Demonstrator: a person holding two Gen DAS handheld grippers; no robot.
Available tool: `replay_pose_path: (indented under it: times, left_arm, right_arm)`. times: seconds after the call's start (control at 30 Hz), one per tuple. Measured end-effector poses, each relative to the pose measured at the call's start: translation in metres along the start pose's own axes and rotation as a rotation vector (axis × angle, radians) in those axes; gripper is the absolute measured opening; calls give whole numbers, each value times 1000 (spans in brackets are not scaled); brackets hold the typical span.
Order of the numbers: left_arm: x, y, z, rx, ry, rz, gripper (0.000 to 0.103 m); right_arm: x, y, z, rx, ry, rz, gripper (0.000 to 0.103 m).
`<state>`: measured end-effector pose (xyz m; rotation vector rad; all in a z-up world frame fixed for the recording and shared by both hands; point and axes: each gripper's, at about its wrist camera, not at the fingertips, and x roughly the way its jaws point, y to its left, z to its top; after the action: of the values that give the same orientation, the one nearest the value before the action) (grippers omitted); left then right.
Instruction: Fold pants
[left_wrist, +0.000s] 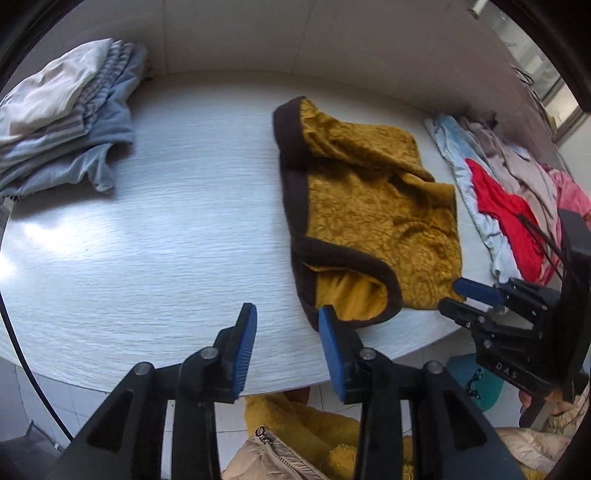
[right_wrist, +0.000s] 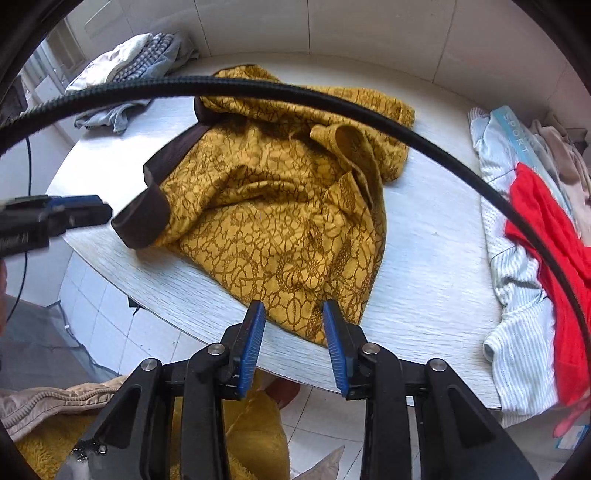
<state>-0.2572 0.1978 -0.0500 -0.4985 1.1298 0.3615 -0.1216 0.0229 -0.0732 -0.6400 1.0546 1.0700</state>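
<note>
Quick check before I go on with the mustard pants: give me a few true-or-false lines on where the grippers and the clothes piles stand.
1. The mustard pants lie on the table. True.
2. The left gripper grips the dark waistband. False: its jaws stand apart, with nothing between them.
3. The right gripper is open above the pants' near edge. True.
4. A red garment lies among the clothes right of the pants. True.
5. The folded pile sits on the pants. False: it lies apart, at the far left.
</note>
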Motion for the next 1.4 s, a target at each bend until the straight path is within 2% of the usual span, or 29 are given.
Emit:
replay_pose_path:
  times: [0.07,0.23,0.37,0.43,0.53,0.67,0.77,0.8,0.9,1.1,1.4]
  left_arm:
    - [1,-9,-2,31,2,-20,37]
    - [-8,-26,-4,101,-14,-50,49]
    - [-12,-16,6,49,-40,-75,51]
    - [-6,-4,13,-9,-35,-40,50]
    - [5,8,20,-20,-21,10,50]
    - [18,4,29,33,12,38,50]
    - [31,-4,33,88,30,131,51]
    - [33,-7,35,112,36,172,54]
    - [34,0,41,64,60,170,54]
    - [29,28,45,-36,71,234,55]
    - [22,40,40,-63,79,235,55]
  right_arm:
    - [-4,1,2,-11,-14,2,33]
    - [1,3,5,-31,-3,10,33]
    - [6,5,5,-45,2,13,33]
    - [7,7,4,-67,3,4,33]
    - [8,10,4,-87,1,-2,33]
    - [8,12,4,-91,1,-5,33]
    - [9,15,4,-108,13,-18,33]
    - [9,17,5,-117,22,-25,33]
    - [12,16,10,-117,60,-24,33]
    - [14,6,13,-124,114,-28,33]
    - [16,1,14,-173,148,-21,33]
